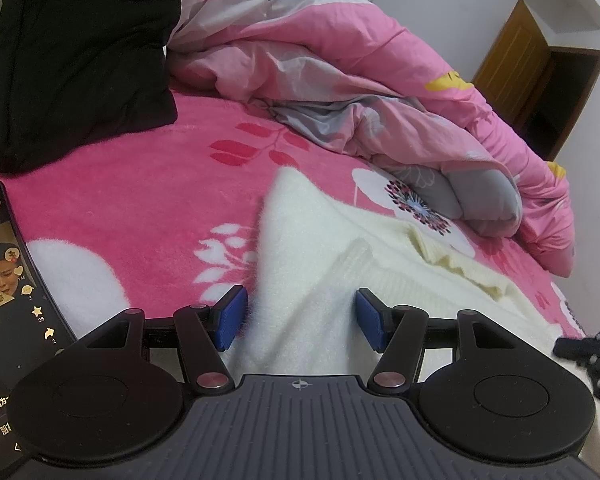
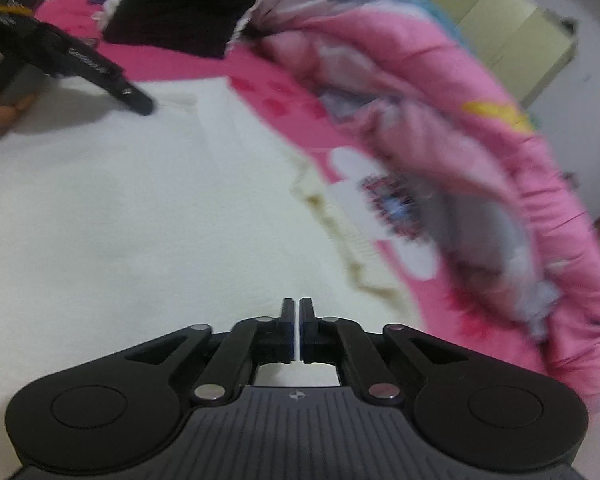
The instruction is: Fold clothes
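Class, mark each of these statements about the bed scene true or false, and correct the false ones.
1. The left gripper has its jaws apart over the cream sweater. True.
2. The right gripper stands wide open. False: its jaws are almost together.
3. A phone with a lit screen lies on the pink blanket. True.
4. The black garment lies on top of the sweater. False: it sits apart, further back on the bed.
5. The bunched quilt is plain blue. False: it is mostly pink and grey.
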{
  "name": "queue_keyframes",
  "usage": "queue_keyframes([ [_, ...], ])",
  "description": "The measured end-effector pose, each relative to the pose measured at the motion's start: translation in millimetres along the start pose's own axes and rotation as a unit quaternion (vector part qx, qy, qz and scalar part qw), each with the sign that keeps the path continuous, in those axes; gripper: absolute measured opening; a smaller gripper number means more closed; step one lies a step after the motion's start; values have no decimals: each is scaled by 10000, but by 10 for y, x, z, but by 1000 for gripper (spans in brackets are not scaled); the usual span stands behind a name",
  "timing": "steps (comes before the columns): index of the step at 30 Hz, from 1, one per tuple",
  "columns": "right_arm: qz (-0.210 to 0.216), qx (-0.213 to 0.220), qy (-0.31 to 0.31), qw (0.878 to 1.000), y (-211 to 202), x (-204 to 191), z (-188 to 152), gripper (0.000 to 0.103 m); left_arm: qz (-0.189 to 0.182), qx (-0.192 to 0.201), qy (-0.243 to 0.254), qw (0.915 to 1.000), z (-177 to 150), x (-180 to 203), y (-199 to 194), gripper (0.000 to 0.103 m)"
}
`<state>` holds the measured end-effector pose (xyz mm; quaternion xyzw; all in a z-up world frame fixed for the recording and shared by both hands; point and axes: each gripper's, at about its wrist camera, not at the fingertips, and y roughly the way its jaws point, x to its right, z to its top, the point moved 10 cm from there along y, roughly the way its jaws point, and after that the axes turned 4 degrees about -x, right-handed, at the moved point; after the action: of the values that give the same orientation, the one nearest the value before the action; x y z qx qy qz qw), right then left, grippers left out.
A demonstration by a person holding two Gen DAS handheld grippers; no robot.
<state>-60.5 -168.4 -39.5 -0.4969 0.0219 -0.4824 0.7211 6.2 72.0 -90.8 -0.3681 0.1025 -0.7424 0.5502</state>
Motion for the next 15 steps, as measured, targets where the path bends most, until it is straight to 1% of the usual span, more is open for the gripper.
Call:
queue_keyframes([
  [1, 122, -48, -7, 9999, 23, -31, 1, 13, -3, -1, -5, 10000, -1, -1, -2, 59],
  [2, 213, -105, -46, 9997, 59, -49, 1, 23, -3, -2, -7, 10000, -1, -1, -1, 59],
  [3, 257, -153, -106, 9995, 91, -70, -2, 24, -3, -3, -8, 10000, 0, 1, 0, 59],
  [6, 504, -268, -152, 9983, 163, -61, 9, 24, -5, -5, -12, 10000, 0, 2, 1, 59],
  [10, 871, -457, -29, 9951, 241, -25, -9, 24, -4, -8, -18, 10000, -2, 4, 2, 59],
  [13, 1170, -594, 308, 9909, 295, 27, -23, 23, -6, -6, -27, 10000, -6, 4, -1, 59],
  [14, 1240, -626, 385, 9896, 299, 42, -26, 21, -7, -6, -30, 10000, -8, 4, -2, 59],
  [15, 1267, -624, 385, 9892, 289, 37, -18, 10, -8, -5, -33, 10000, -9, 4, -3, 59],
])
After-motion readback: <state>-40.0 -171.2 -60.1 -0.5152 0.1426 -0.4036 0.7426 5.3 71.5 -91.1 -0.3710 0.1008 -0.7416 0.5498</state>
